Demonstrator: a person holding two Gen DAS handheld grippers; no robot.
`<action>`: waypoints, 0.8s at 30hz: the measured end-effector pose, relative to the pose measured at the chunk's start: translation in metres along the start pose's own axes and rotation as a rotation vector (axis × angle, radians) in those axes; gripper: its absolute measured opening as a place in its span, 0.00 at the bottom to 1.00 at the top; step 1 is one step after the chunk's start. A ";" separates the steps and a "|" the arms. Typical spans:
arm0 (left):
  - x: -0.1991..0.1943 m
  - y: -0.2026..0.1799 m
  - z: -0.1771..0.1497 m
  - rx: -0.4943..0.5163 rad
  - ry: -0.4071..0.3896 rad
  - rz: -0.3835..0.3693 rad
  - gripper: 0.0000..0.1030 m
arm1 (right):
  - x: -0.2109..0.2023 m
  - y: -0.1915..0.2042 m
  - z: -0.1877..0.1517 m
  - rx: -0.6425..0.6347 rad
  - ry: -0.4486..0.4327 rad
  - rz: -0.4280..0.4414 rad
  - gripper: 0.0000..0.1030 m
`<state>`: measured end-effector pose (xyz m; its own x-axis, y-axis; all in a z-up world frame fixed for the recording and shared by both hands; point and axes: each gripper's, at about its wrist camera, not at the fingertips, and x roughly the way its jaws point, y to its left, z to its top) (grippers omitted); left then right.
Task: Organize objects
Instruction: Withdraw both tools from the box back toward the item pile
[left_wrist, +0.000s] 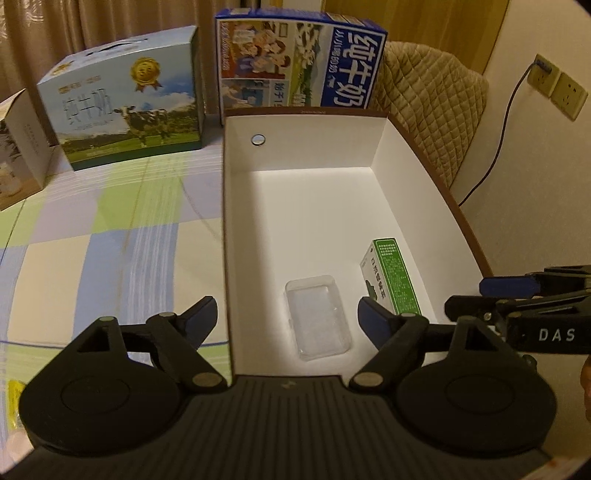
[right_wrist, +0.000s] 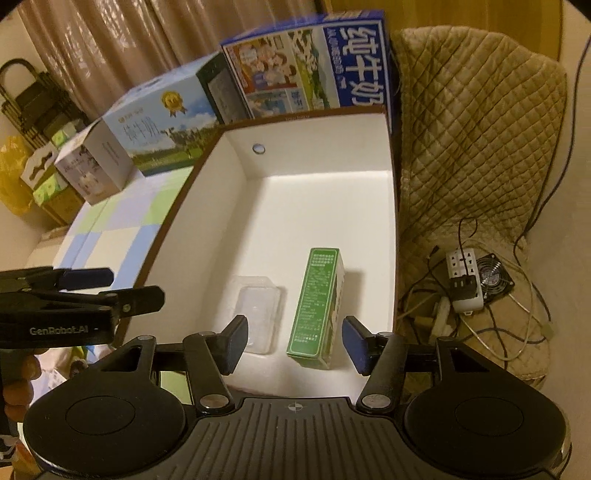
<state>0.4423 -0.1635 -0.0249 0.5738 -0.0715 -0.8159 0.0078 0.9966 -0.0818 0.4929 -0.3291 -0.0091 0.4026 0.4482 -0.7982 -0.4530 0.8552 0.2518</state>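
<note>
A white open box with a brown rim (left_wrist: 236, 206) (right_wrist: 207, 206) stands on the checked tablecloth. Inside lie a clear plastic case (left_wrist: 317, 317) (right_wrist: 256, 308) and a green and white carton (left_wrist: 393, 277) (right_wrist: 317, 306) to its right. My left gripper (left_wrist: 286, 317) is open and empty, its jaws straddling the box's left wall above the near end. My right gripper (right_wrist: 293, 341) is open and empty over the box's near end, with the carton's near end between its fingers. Each gripper shows at the edge of the other's view, the right one (left_wrist: 517, 299) and the left one (right_wrist: 92, 291).
Milk cartons (left_wrist: 125, 99) (left_wrist: 299, 62) and a small white box (left_wrist: 18, 147) stand at the table's far side. A quilted chair (right_wrist: 480, 140) stands right of the box, with a power strip, fan and cables (right_wrist: 469, 284) on its seat. Wall sockets (left_wrist: 554, 85) are at the right.
</note>
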 end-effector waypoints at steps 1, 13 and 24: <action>-0.004 0.002 -0.001 -0.004 -0.001 -0.001 0.78 | -0.003 0.002 -0.002 0.004 -0.008 -0.003 0.53; -0.050 0.027 -0.025 0.000 -0.033 -0.039 0.81 | -0.040 0.028 -0.029 0.084 -0.090 -0.032 0.53; -0.085 0.074 -0.056 -0.026 -0.052 -0.039 0.82 | -0.048 0.067 -0.061 0.081 -0.109 -0.021 0.53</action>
<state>0.3481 -0.0863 0.0060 0.6150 -0.1077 -0.7811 0.0105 0.9917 -0.1284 0.3943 -0.3093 0.0128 0.4975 0.4514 -0.7408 -0.3792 0.8812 0.2823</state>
